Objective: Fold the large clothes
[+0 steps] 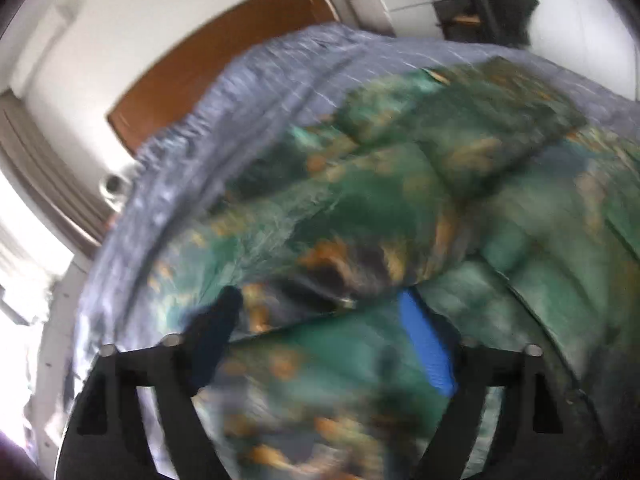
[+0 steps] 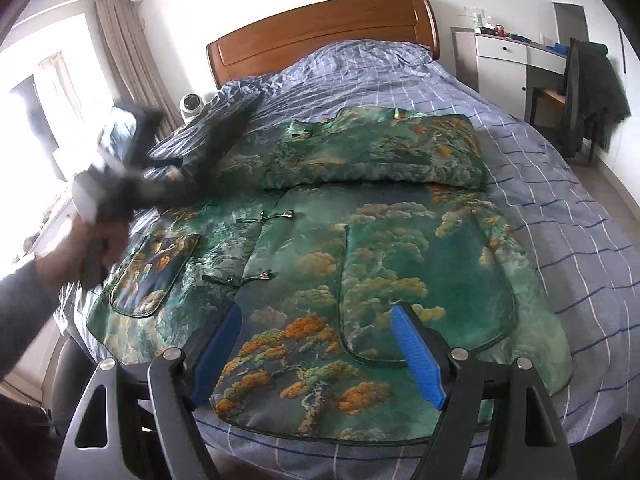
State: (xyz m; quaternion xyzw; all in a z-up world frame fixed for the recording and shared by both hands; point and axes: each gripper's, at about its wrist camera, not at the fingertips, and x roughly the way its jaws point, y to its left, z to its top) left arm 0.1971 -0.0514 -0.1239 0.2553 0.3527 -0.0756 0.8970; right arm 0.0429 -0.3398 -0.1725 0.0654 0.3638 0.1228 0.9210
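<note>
While spread flat across blue checked bedsheet (image 2: 540, 184), green patterned jacket (image 2: 360, 264) fills centre frame, upper part folded down toward headboard (image 2: 320, 28). Right gripper (image 2: 316, 344) at bottom frame, jaws apart, holding nothing. Left gripper (image 2: 224, 136) blurred at left frame above jacket's left edge; jaws apart in left wrist view.

Black gripper frames, blue ribbed fingers (image 2: 416, 354), silver bolts; dark sleeve.
</note>
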